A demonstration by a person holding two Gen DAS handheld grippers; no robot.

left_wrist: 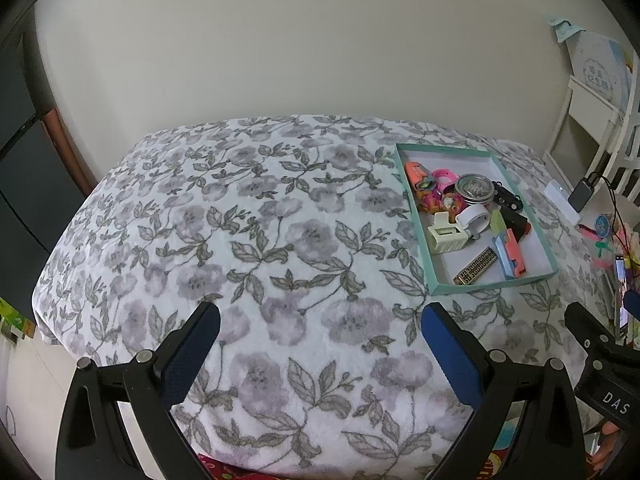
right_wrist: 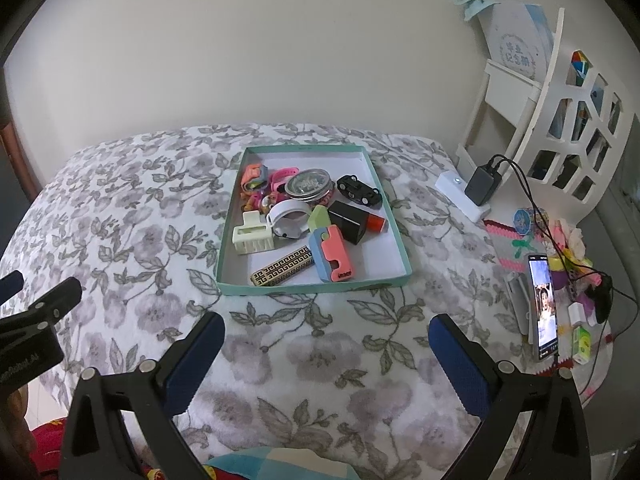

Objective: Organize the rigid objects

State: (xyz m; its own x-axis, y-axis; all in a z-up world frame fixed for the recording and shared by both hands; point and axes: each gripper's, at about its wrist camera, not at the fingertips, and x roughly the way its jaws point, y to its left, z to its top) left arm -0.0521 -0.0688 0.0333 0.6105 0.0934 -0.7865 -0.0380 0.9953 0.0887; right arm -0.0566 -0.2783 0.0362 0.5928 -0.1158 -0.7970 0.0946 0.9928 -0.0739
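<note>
Both the left gripper (left_wrist: 320, 328) and the right gripper (right_wrist: 326, 338) had their fingers spread wide, holding nothing, above the floral blanket (right_wrist: 132, 240). Beyond them the teal tray (right_wrist: 400, 256) held a cream hair clip (right_wrist: 252, 236), a toy car (right_wrist: 359, 190), and a round tin (right_wrist: 309, 185).

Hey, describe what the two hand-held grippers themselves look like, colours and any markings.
Both match: the left hand-held gripper and right hand-held gripper have matte black plastic fingers with triangular cut-outs, silver pivot bolts and textured dark blue pads. White lettering reading "DAS" shows on the right one's black body at the edge of the left wrist view. No cables or sleeves are visible.
</note>
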